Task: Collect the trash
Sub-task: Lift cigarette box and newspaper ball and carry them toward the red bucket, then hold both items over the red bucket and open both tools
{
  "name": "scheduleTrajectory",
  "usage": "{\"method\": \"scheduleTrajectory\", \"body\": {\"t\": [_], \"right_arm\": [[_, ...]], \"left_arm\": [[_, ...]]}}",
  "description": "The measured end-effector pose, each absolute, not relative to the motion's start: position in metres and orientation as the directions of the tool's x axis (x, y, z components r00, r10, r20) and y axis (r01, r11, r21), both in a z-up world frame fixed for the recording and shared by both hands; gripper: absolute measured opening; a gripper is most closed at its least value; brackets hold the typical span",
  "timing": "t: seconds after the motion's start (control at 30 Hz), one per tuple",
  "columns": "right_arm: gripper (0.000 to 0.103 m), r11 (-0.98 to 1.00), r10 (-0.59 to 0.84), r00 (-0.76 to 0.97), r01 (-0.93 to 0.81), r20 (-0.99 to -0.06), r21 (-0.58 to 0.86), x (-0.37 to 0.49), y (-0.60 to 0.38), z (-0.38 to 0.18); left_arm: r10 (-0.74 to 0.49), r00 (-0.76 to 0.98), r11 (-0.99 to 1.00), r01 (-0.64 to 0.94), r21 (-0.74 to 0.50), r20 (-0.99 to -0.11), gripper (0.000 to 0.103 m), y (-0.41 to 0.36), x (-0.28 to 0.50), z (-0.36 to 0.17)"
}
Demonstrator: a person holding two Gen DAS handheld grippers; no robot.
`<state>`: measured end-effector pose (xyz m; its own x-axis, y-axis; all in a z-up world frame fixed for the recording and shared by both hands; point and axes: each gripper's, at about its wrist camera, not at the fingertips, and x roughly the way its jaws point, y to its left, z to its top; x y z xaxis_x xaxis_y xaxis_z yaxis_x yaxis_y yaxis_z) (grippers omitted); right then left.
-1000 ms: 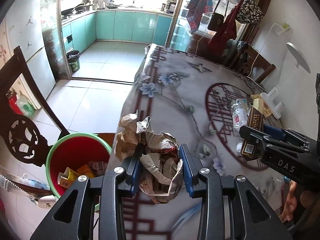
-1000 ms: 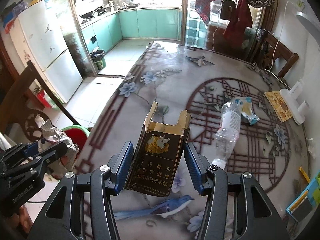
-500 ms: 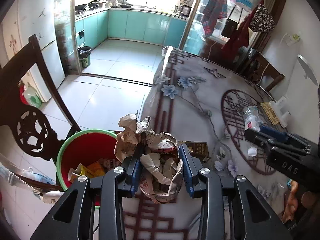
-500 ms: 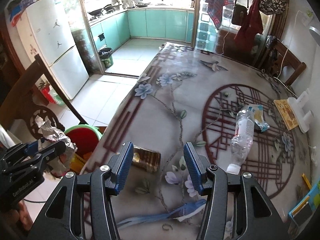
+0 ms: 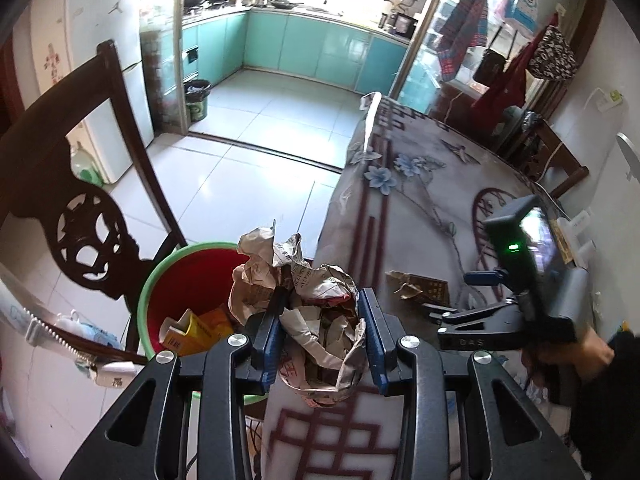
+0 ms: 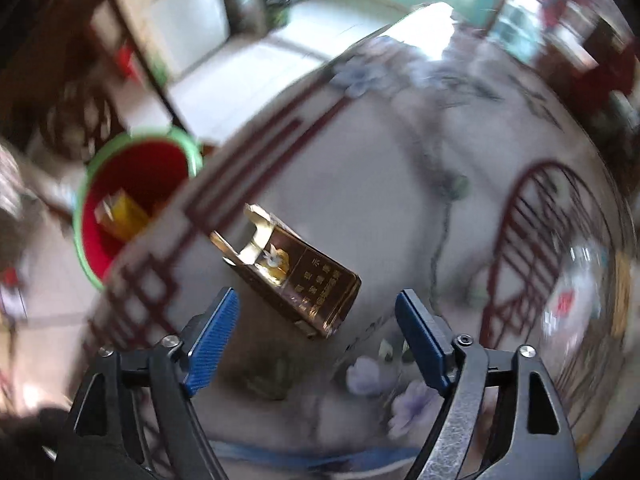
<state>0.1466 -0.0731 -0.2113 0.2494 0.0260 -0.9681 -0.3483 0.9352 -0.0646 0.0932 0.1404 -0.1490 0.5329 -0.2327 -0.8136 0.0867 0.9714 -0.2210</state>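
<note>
Left gripper [image 5: 322, 330] fills the bottom centre of its own view, tipped steeply downward, blue pads [image 5: 267, 338] pressed in on a wad of crumpled newspaper [image 5: 308, 312] with the jaws narrow and firm. Over at the right edge of that frame, the right gripper [image 5: 460, 300] shows side-on, gripped from below by the person's hand [image 5: 568, 356] at the lower right, a dark sleeve behind it. In its own blurred view the right gripper [image 6: 316, 340] points almost straight down, jaws opening wide, pads touching nothing, a dark gold carton [image 6: 296, 276] lying just ahead of them.
</note>
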Motion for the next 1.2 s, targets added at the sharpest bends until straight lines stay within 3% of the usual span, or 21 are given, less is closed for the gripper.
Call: {"method": "scheduleTrajectory", "body": {"t": [0.07,0.17,0.23,0.77,1.2], "right_arm": [[0.081,0.911,0.005,0.205,-0.405,-0.979,-0.080,0.153,-0.067,-0.225],[0.052,0.901,0.003,0.166,-0.427,-0.986,-0.070,0.154,-0.063,-0.236],[0.049,0.908,0.008,0.165,-0.415,-0.986,-0.062,0.154,-0.063,-0.236],[0.048,0.994,0.035,0.514,-0.110,-0.857,-0.025,0.095,-0.060,-0.110],[0.048,0.998,0.045,0.599,-0.066,-0.799,0.007,0.090,-0.042,-0.075]], "left_arm": [[-0.225,0.535,0.973,0.074,-0.220,-0.814,0.033,0.144,0.092,-0.149],[-0.211,0.539,0.975,0.053,-0.217,-0.815,0.033,0.150,0.091,-0.150],[-0.206,0.538,0.975,0.041,-0.219,-0.817,0.033,0.153,0.092,-0.152],[-0.240,0.535,0.970,0.088,-0.229,-0.810,0.033,0.153,0.113,-0.154],[-0.258,0.533,0.966,0.124,-0.227,-0.806,0.033,0.174,0.120,-0.152]]}}
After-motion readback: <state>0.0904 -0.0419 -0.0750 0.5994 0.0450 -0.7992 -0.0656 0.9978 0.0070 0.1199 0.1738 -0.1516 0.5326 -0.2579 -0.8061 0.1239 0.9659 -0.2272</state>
